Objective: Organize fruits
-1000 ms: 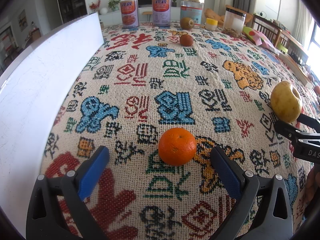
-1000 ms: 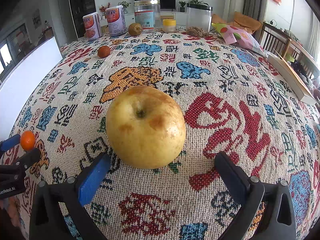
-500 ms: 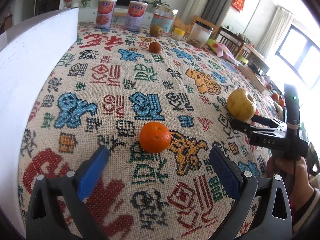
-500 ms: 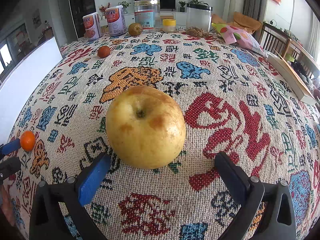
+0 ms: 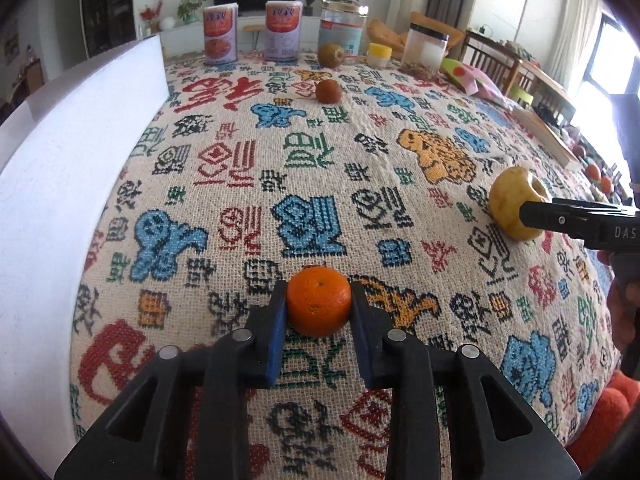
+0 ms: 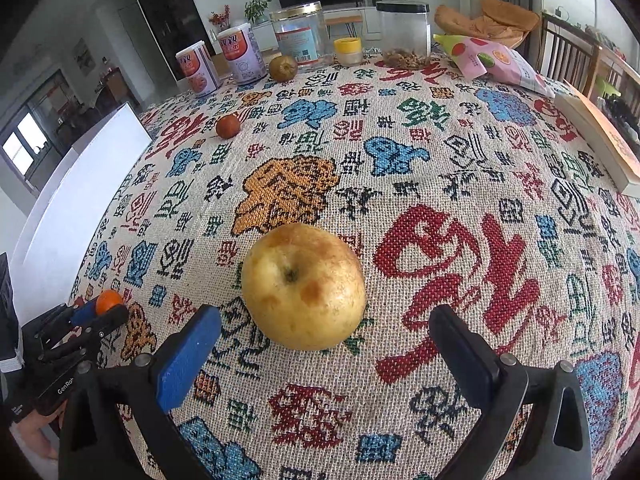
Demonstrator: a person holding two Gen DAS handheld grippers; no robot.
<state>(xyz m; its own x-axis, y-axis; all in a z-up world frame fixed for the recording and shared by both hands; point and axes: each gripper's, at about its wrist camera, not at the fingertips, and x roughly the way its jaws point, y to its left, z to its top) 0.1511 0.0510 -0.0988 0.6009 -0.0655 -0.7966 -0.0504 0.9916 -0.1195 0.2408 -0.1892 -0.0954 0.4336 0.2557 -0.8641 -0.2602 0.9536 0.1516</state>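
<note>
My left gripper (image 5: 319, 312) is shut on a small orange (image 5: 319, 301), its blue pads pressed on both sides, with the fruit resting on the patterned tablecloth. It also shows in the right wrist view (image 6: 107, 301). My right gripper (image 6: 324, 330) is open, its jaws on either side of a yellow apple (image 6: 304, 286) without touching it. The apple also shows in the left wrist view (image 5: 516, 208). A small brown fruit (image 5: 328, 91) and a kiwi (image 5: 331, 55) lie further back.
A white board (image 5: 68, 168) runs along the table's left edge. Two cans (image 5: 219, 38), a glass jar (image 5: 343, 28), a yellow-lidded pot (image 5: 379, 54) and a clear container (image 5: 425, 46) stand at the back. A snack bag (image 6: 496, 62) and a book (image 6: 600, 132) lie at the right.
My left gripper has closed its jaws onto the orange. My right gripper has pulled back a little from the apple and stays open.
</note>
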